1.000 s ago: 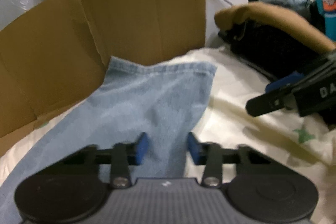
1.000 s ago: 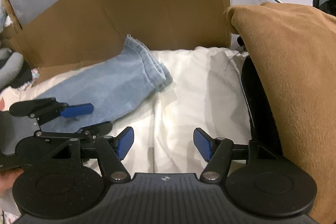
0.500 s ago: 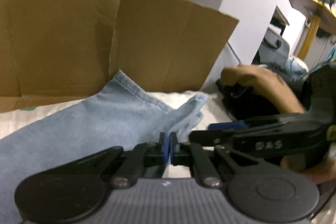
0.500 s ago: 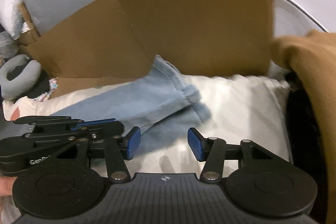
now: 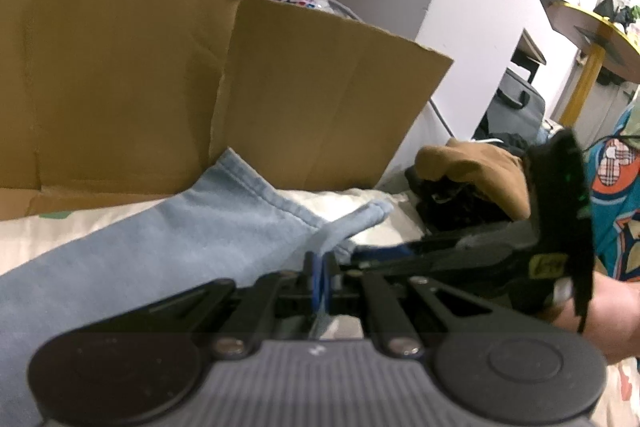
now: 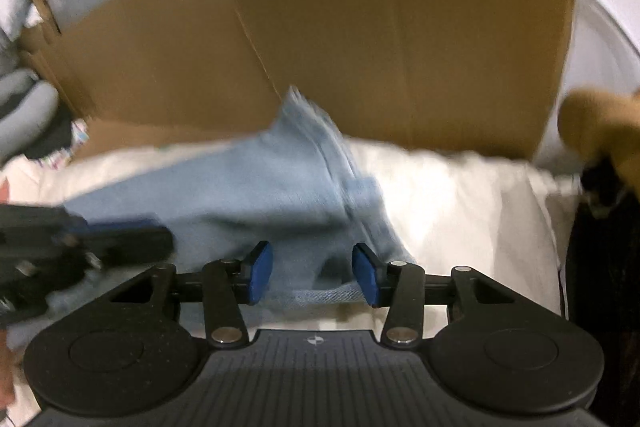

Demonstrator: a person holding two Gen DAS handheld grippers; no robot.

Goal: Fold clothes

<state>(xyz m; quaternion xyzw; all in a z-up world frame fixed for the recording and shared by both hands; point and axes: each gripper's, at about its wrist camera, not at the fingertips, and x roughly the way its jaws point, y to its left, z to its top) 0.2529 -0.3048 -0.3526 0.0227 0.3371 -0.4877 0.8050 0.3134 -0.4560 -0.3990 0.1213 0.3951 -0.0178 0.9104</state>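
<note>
Brown corrugated cardboard sheet (image 5: 120,87): upright behind bed. Cream bedsheet (image 6: 460,195): underneath. Light-blue denim garment (image 5: 180,227): flat on bedsheet. Left gripper (image 5: 320,275): jaws clamped on garment edge. Right gripper (image 6: 313,275): jaws closing, hem between, not pinched.

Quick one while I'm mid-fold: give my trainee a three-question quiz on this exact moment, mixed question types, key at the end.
1. True or false: the left gripper is clamped on the light blue garment.
2. Multiple choice: what stands directly behind the garment? A) a cardboard sheet B) a laundry basket C) a mirror
3. Fill in: the right gripper is closing with a fold of ____ fabric between its blue pads, which do not yet press it.

Key: 1 true; 2 A, the cardboard sheet; 3 blue.
</note>
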